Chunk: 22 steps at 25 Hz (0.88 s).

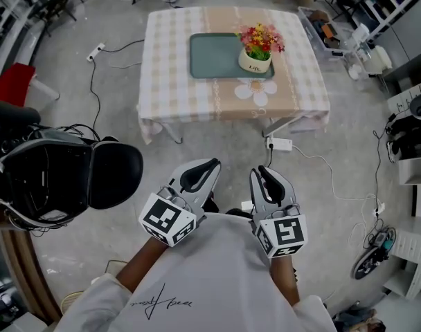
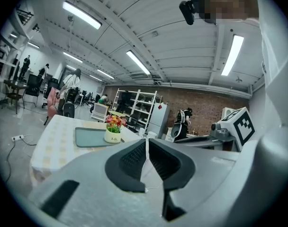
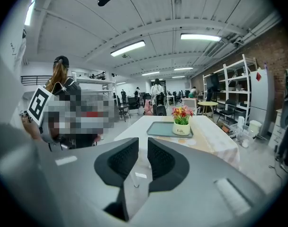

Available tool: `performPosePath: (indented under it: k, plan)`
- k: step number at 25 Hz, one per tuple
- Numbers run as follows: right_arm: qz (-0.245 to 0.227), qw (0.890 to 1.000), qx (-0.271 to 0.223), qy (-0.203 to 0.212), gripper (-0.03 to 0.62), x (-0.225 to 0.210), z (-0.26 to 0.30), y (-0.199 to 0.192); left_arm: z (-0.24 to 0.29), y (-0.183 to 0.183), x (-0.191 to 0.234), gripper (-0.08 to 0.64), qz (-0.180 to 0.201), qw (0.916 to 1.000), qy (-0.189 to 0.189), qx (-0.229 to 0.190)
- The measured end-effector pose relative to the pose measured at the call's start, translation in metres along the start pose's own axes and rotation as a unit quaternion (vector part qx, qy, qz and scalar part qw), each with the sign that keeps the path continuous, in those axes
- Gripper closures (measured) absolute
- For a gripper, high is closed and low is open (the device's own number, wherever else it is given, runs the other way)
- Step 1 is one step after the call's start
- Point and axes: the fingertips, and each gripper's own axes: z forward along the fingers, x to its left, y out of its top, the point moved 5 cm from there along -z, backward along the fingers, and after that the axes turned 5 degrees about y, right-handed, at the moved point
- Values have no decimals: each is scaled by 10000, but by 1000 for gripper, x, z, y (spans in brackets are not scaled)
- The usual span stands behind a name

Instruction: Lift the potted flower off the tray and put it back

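Closest in, over the person's white shirt, both grippers are held side by side and well short of the table. The left gripper has its jaws pressed together with nothing between them; the right gripper has its jaws a narrow slit apart, also empty. Neither touches anything. Past them lies bare grey floor, with a white power strip and its cable just by the table's near edge. The table wears a pale checked cloth, and a white flower-shaped mat lies on it just in front of the tray. The grey-green tray lies flat in the middle of the table, and the potted flower stands upright on the tray's right end – a white pot with red, pink and yellow blooms. Both gripper views look at the pot from a distance, straight ahead beyond the jaw tips.
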Motion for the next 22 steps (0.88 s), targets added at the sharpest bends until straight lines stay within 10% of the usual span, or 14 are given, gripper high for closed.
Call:
performPosePath:
  k: [22]
  plan:
    - [349, 9994, -24, 63, 508, -57, 22, 17, 65, 16, 6, 499, 124, 9990, 219, 374]
